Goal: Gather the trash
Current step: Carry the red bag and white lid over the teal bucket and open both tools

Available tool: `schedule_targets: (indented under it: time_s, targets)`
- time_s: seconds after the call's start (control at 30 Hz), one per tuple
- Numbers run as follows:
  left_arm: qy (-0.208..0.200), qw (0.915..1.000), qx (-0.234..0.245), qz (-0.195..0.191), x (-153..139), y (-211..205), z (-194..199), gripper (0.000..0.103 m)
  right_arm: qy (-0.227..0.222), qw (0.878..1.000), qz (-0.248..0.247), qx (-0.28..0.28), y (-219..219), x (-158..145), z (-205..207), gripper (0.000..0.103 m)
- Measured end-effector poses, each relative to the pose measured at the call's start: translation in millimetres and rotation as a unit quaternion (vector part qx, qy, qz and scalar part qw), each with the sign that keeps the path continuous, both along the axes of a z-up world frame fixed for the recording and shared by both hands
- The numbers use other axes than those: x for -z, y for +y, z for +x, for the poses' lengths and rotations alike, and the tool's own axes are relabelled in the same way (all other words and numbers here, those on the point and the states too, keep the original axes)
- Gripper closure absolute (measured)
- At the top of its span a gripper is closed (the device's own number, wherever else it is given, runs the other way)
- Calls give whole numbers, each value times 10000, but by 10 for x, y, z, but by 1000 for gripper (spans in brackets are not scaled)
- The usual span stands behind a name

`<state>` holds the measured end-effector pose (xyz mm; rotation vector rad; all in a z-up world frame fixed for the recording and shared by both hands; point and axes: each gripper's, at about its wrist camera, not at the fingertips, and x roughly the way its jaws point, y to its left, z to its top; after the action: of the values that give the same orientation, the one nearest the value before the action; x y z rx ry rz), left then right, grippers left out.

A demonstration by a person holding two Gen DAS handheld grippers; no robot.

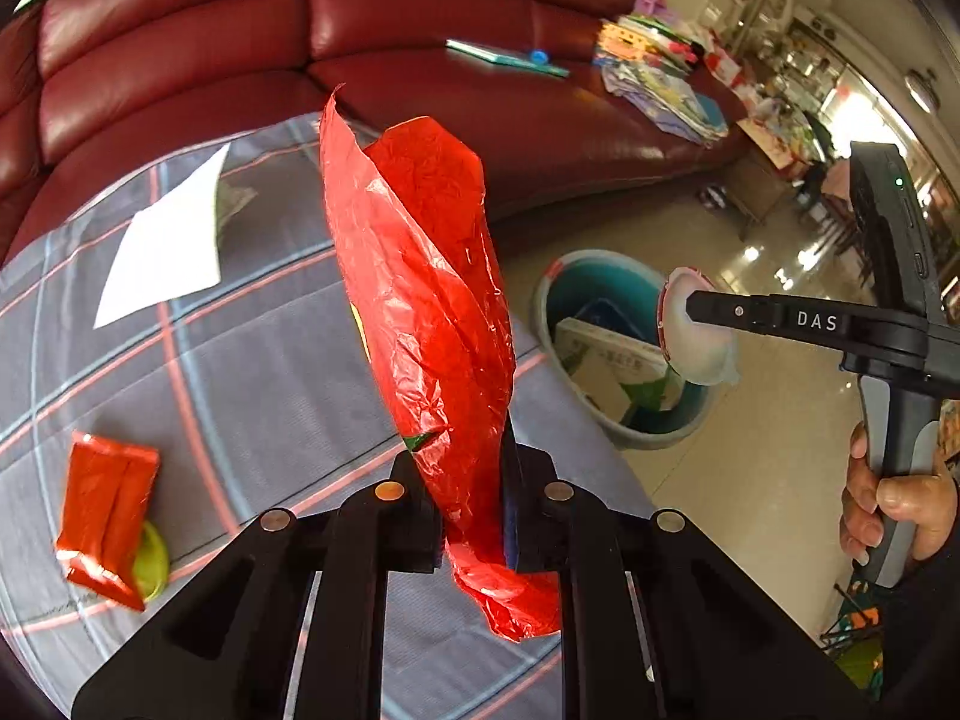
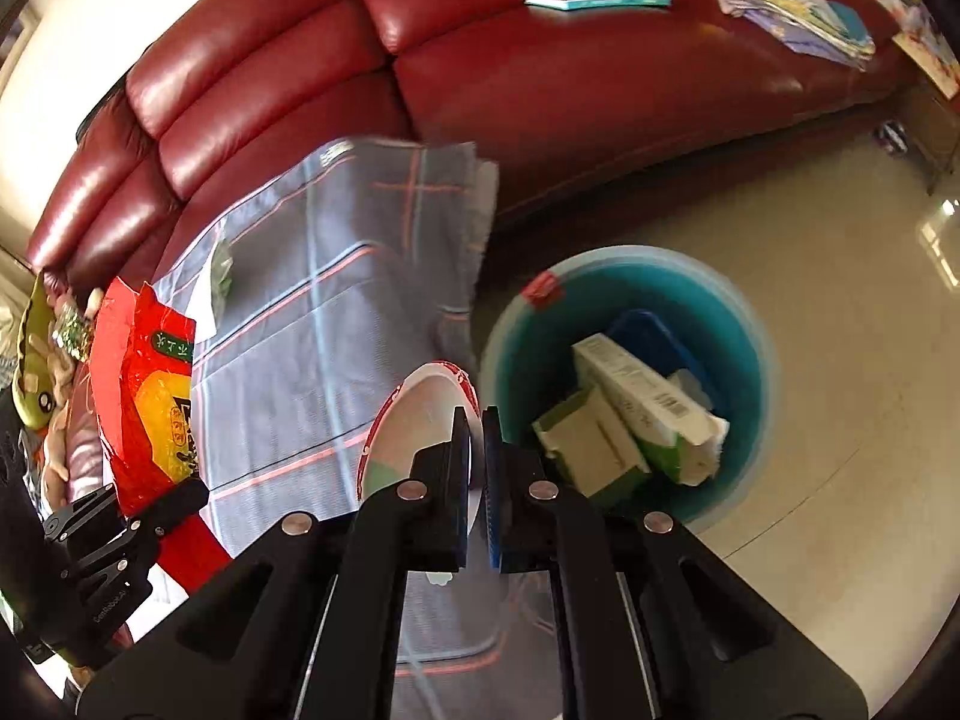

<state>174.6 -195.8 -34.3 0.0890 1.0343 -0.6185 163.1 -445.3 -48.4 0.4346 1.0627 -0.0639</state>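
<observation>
Left claw: jaws clamped on a red plastic bag. Grip sits near one end, so the crumpled film stands up out of the jaws and a short tail hangs behind them. Thin, glossy, creased; a yellow-and-green printed panel shows on its other face in the right wrist view.

Right claw: jaws together, pinching a round white lid with a red rim by its edge. From the left wrist view the lid hangs edge-on at the fingertips, over the near rim of the bin. Edge grip is probably the only option for a flat disc.

Both pieces are held clear of the surface, a grey plaid cloth, likely for dropping into the bin on the floor just off the surface's right edge. The bin is teal inside and already holds cardboard cartons.

Left on the surface: red foil packet over something yellow-green near the left edge, white paper sheet toward the far left corner. Red sofa behind.
</observation>
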Motion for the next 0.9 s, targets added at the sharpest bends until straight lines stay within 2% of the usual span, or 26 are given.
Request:
schedule_targets:
  time_s: [0.13,0.27,0.5,0.63,0.7,0.73,0.77,0.9]
  targets:
    - [62,9991,425,70,91,-594,86,89,107,9992,7,378,-521,118,-130,99]
    - [116,9973,710,155,231,-1107,163,89,199,9980,94,588,-834,271,-178,99]
    - [207,9952,901,331,563,-1831,327,89,300,9964,240,759,-1093,493,-149,99]
    - [267,9936,1009,423,749,-2080,419,86,383,9959,287,772,-1176,610,-112,98]
    - [314,9924,1088,491,842,-2198,456,74,431,9956,306,774,-1208,660,-91,98]
    - [281,9919,1112,543,879,-2235,459,54,455,9954,320,775,-1226,683,-80,98]
    - [239,9916,1130,584,901,-2255,456,46,473,9953,334,775,-1248,695,-72,98]
    - [244,9909,1125,704,951,-2252,470,42,501,9953,366,744,-1267,752,-1,99]
